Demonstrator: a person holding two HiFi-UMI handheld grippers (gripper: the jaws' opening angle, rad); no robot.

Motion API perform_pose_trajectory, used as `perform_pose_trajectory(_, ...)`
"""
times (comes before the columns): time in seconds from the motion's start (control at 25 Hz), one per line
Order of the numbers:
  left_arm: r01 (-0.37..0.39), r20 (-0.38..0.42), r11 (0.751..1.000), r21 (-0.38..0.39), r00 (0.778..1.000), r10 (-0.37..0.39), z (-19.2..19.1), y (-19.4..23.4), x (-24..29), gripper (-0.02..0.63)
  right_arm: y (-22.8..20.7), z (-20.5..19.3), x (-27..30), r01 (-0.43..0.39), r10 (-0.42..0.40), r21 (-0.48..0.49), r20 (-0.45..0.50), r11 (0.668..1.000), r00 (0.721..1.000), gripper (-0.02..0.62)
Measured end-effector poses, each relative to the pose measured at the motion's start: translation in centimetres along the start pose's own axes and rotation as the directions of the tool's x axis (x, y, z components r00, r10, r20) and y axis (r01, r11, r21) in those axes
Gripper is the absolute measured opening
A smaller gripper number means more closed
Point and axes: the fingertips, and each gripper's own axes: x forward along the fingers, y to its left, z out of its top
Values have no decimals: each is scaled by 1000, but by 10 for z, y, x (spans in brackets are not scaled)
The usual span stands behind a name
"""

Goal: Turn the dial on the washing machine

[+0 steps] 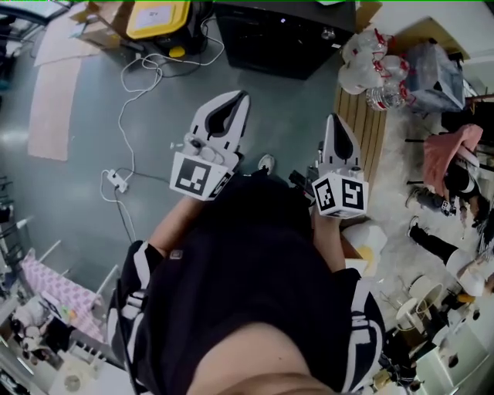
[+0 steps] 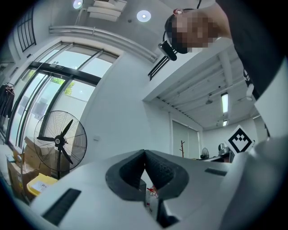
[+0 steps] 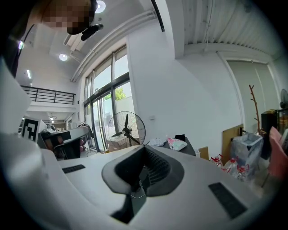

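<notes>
No washing machine or dial shows in any view. In the head view both grippers are held out in front of the person's dark-shirted chest, above a grey floor. My left gripper [image 1: 244,96] points up and to the right, its white jaws closed tip to tip with nothing between them. The left gripper view shows the same: the left gripper [image 2: 144,152] has its dark pads meeting, aimed at a white wall. My right gripper [image 1: 332,117] is beside it, narrow and shut. In the right gripper view the right gripper [image 3: 144,147] is closed and empty, facing a room with tall windows.
A black cabinet [image 1: 282,38] stands ahead, a yellow-lidded box [image 1: 158,17] to its left. A white cable with a power strip [image 1: 117,180] trails on the floor. A wooden slatted pallet [image 1: 363,127] and bagged bottles [image 1: 374,58] are on the right. A standing fan [image 3: 127,130] is near the windows.
</notes>
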Motion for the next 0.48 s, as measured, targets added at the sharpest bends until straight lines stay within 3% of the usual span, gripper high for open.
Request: perform_pose_trajectory(0.48,19,5,1000,5,1000,-19,3,1,1,21,-3,1,7,10,-10,7,8,1000,1000,23)
